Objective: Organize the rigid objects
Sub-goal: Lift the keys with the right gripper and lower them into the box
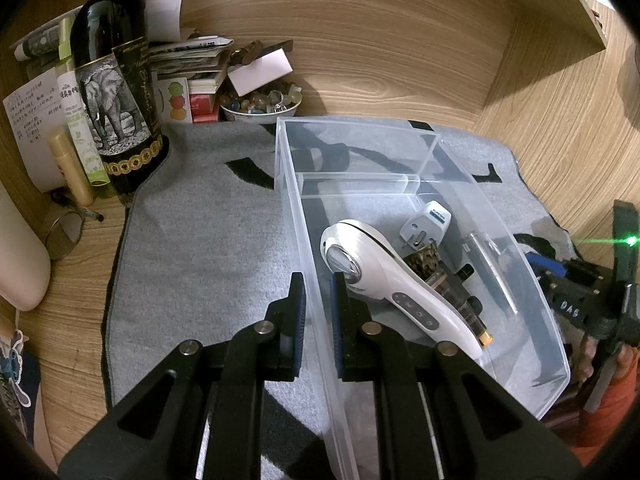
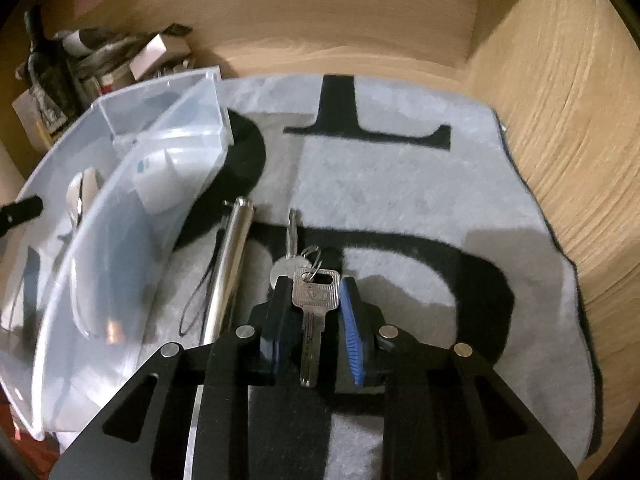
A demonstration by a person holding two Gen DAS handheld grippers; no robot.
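Note:
A clear plastic box (image 1: 352, 132) stands on the grey mat. In its near compartment lie a white handheld device (image 1: 384, 276), a white plug adapter (image 1: 426, 224), a clear pen (image 1: 490, 268) and a dark little bottle (image 1: 452, 292). My left gripper (image 1: 319, 280) is shut on the box's left wall, one finger on each side. In the right wrist view a silver key (image 2: 316, 296) lies flat on the mat, joined by a ring to a second key (image 2: 292, 232). My right gripper (image 2: 316, 282) is shut on the first key's square head. A metal tube (image 2: 230, 264) with a cord lies beside the box (image 2: 120, 208).
At the back left stand a wine bottle (image 1: 112, 92) with an elephant label, a bowl of stones (image 1: 260, 104), stacked papers (image 1: 192, 64) and a small mirror (image 1: 64, 236). Wooden walls close the desk behind and to the right. The mat (image 2: 400, 184) lies bare beyond the keys.

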